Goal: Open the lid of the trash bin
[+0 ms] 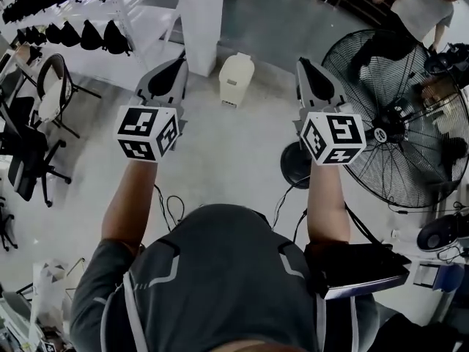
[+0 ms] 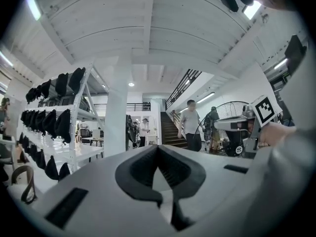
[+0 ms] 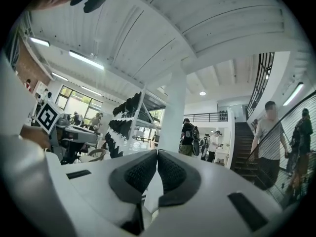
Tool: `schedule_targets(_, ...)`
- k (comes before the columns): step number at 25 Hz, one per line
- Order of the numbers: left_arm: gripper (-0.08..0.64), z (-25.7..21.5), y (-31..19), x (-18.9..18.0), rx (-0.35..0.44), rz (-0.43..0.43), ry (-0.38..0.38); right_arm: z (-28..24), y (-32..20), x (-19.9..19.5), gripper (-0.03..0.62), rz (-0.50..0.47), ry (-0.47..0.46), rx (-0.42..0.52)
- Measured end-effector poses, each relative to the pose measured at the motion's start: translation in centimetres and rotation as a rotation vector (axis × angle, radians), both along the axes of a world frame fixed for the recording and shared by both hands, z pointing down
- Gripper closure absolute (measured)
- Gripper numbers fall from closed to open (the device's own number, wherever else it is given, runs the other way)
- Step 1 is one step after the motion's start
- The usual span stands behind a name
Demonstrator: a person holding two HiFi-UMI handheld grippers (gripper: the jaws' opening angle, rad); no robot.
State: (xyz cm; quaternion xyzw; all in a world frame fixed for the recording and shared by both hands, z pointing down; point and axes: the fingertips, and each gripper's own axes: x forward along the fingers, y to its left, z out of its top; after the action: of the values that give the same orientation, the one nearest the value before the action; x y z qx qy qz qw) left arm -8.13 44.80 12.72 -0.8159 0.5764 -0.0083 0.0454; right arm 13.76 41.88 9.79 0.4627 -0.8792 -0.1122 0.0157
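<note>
The trash bin is a small white bin with its lid down, standing on the grey floor by the foot of a white pillar. It lies between and a little beyond my two grippers. My left gripper is held level, left of the bin, shut with nothing in it. My right gripper is held level to the right of the bin, also shut and empty. In the left gripper view the dark pads meet at the tip. The right gripper view shows its pads pressed together. Neither gripper view shows the bin.
A white pillar rises just behind the bin. A big floor fan stands at the right, with its round base under my right arm. Shelving with dark bags and office chairs fill the left. A person stands at the far right.
</note>
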Motion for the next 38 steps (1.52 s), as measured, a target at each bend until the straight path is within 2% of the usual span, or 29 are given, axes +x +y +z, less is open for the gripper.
schedule_targets(7, 0.551, 1.1, -1.1, -3.4, -0.01, -0.002, 0.038, 2.1, -1.2, -3.0, 0.565, 0.013, 0.007, -0.058)
schedule_targets(11, 0.551, 1.5, -2.5, -3.7, -0.019, 0.005, 0.014, 1.9, -3.6, -3.8, 0.565, 0.009, 0.007, -0.068)
schedule_targets(21, 0.551, 1.6, -8.3, -6.2, -0.019, -0.106, -0.009, 2.7, -11.9, -6.3, 0.565, -0.081, 0.0, -0.075)
schedule_targets(26, 0.551, 1.6, -14.3, -5.1, -0.034, -0.121, -0.029, 3.2, -18.4, -4.8, 0.565, -0.086, -0.02, -0.094)
schedule_targets(38, 0.551, 1.9, -28.6, 1.1, -0.073, -0.082, -0.028, 4.3, -31.0, 0.1, 0.565, -0.07, -0.008, -0.122)
